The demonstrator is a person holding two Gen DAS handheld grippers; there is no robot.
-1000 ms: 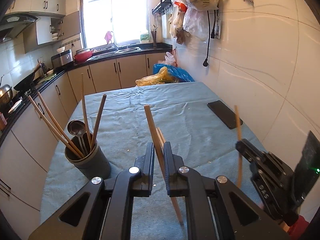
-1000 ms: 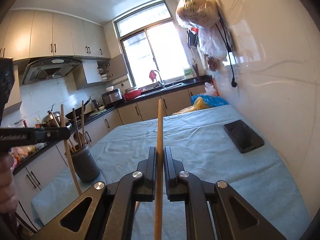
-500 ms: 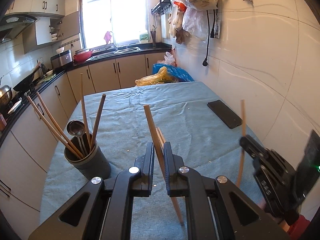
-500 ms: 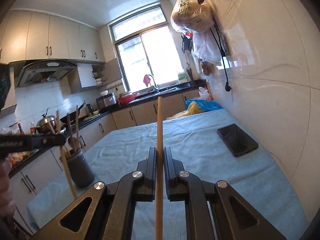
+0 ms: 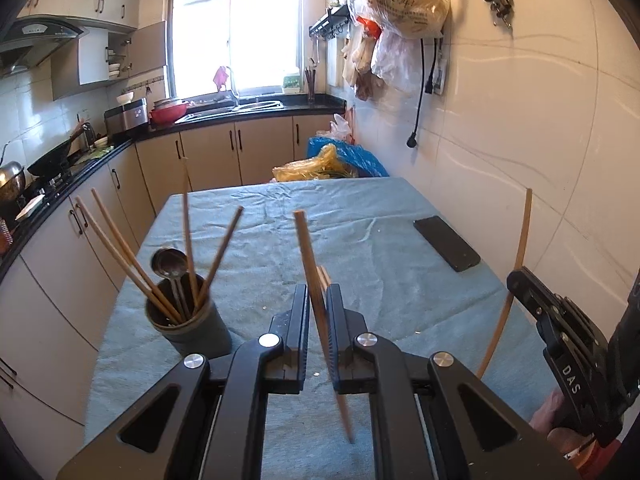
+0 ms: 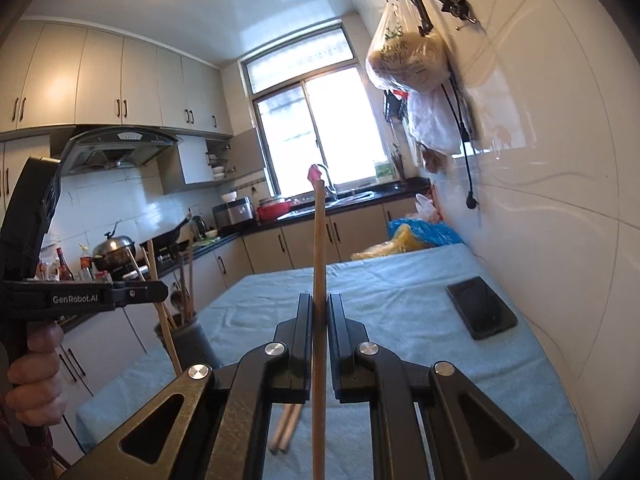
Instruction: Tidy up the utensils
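My left gripper is shut on a wooden chopstick that stands tilted between its fingers above the table. A dark utensil cup with several chopsticks and a metal spoon stands on the cloth to its left. My right gripper is shut on another upright chopstick; it shows at the right edge of the left wrist view. Two more chopsticks lie on the cloth under the right gripper. The cup also shows in the right wrist view, behind the left gripper.
A black phone lies on the blue cloth-covered table near the white wall on the right. Yellow and blue plastic bags sit past the table's far end. Kitchen counters run along the left and back.
The right gripper has risen and moved away to the right with its chopstick. The left gripper has kept its chopstick and barely moved.
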